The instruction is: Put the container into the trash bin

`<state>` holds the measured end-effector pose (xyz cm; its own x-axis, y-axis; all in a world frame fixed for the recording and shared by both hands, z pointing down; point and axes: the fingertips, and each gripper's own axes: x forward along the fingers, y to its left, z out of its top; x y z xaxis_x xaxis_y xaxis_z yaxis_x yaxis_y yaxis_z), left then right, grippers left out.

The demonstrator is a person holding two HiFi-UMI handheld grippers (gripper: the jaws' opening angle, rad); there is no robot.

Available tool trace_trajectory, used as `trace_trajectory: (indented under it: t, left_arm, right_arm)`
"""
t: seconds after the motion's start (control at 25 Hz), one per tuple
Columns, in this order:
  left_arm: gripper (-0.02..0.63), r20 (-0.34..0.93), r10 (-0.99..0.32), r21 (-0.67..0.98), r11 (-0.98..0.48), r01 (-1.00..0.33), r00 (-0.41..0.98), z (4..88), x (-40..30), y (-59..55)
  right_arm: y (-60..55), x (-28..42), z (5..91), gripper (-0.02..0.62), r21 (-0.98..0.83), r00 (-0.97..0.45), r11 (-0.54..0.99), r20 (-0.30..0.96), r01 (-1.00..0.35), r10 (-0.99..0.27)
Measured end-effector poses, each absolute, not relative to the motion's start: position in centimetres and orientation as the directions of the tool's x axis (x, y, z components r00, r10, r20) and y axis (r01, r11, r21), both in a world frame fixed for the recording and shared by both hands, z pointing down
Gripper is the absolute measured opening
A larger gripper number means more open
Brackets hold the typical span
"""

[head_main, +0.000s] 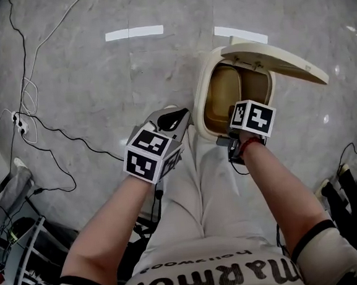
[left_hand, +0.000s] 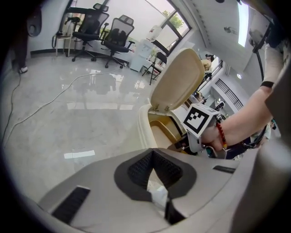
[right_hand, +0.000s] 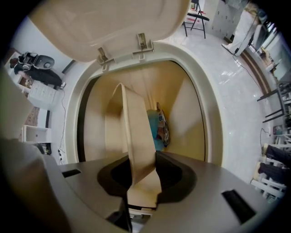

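The beige trash bin (head_main: 201, 99) stands on the floor with its lid (head_main: 277, 59) swung up. My right gripper (right_hand: 141, 177) points straight down over the bin's mouth, shut on a tan, flattened paper container (right_hand: 132, 145) that hangs down inside the rim (right_hand: 209, 127). In the head view only the right gripper (head_main: 235, 141) and its marker cube show; the container under it is hidden. My left gripper (head_main: 173, 119) sits left of the bin, jaws together with nothing held. The left gripper view looks past the left gripper (left_hand: 154, 179) to the bin (left_hand: 148, 125) and the right hand.
A blue and printed wrapper (right_hand: 160, 127) lies at the bottom of the bin. Cables (head_main: 40, 120) and a power strip (head_main: 20, 124) lie on the grey floor to the left. My trousered legs (head_main: 201, 186) are below the bin. Office chairs (left_hand: 104, 34) stand far off.
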<state>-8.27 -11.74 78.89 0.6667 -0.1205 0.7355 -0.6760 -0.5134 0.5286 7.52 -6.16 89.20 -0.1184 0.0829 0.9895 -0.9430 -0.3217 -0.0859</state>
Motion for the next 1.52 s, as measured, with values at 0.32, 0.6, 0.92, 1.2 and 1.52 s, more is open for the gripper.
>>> trace_trajectory:
  t: [0.32, 0.6, 0.92, 1.2, 1.52]
  left_arm:
    - [-0.009, 0.719, -0.119, 0.550, -0.506, -0.664, 0.685, 79.3, -7.3, -12.1]
    - [-0.009, 0.726, -0.108, 0.556, -0.488, -0.673, 0.679, 79.9, -8.3, -11.3]
    - [-0.009, 0.730, -0.114, 0.551, -0.485, -0.679, 0.674, 80.3, -8.9, -11.4]
    - [-0.009, 0.736, -0.117, 0.549, -0.473, -0.689, 0.667, 80.5, -9.4, -10.8]
    - [-0.009, 0.729, -0.128, 0.547, -0.481, -0.685, 0.672, 79.8, -8.8, -10.1]
  right_arm:
    - [-6.5, 7.7, 90.2, 0.106, -0.072, -0.114, -0.368, 0.989, -0.927, 0.094]
    - [-6.8, 7.8, 90.7, 0.106, -0.061, -0.107, -0.387, 0.989, -0.920, 0.099]
    - [-7.5, 8.2, 91.3, 0.107, -0.078, -0.112, -0.441, 0.992, -0.894, 0.052]
    - [-7.5, 7.8, 91.7, 0.163, -0.110, -0.147, -0.468, 0.988, -0.877, 0.043]
    - [-7.7, 7.9, 91.2, 0.167, -0.126, -0.147, -0.454, 0.989, -0.882, 0.011]
